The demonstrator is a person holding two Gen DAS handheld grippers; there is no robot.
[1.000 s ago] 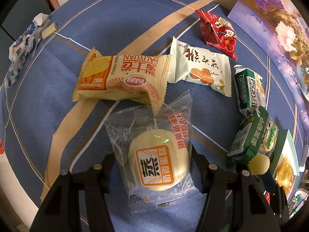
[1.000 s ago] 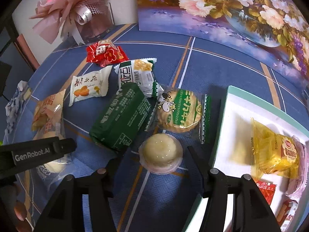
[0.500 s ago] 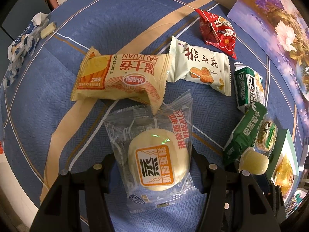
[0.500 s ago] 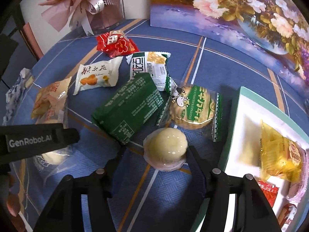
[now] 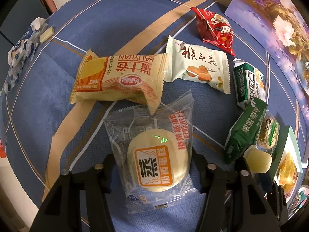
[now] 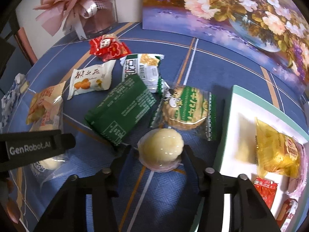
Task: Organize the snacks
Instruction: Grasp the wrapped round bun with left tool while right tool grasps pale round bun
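Observation:
A round steamed cake in a clear wrapper (image 5: 157,166) lies on the blue tablecloth between the fingers of my left gripper (image 5: 154,158). Its jaws are closing; the fingers reach the wrapper's edges, and a gap remains beside the cake. My right gripper (image 6: 158,150) is closing on a pale yellow jelly cup (image 6: 160,147), with both fingers against its sides. The left wrist view shows the jelly cup (image 5: 257,160) at the lower right. A white tray with a teal rim (image 6: 270,104) sits just right of it and holds a yellow packet (image 6: 276,154) and red packets.
Loose snacks lie behind both grippers: an orange-and-cream roll packet (image 5: 119,79), a white packet (image 5: 197,67), a red packet (image 5: 214,29), a dark green packet (image 6: 119,110), a white-green packet (image 6: 141,71) and a round biscuit (image 6: 183,108). A flower painting (image 6: 231,13) and pink bouquet (image 6: 77,5) stand behind.
My right gripper came nearer the jelly cup and its fingers narrowed onto it. The left fingers drew in slightly around the wrapped cake, which has not moved.

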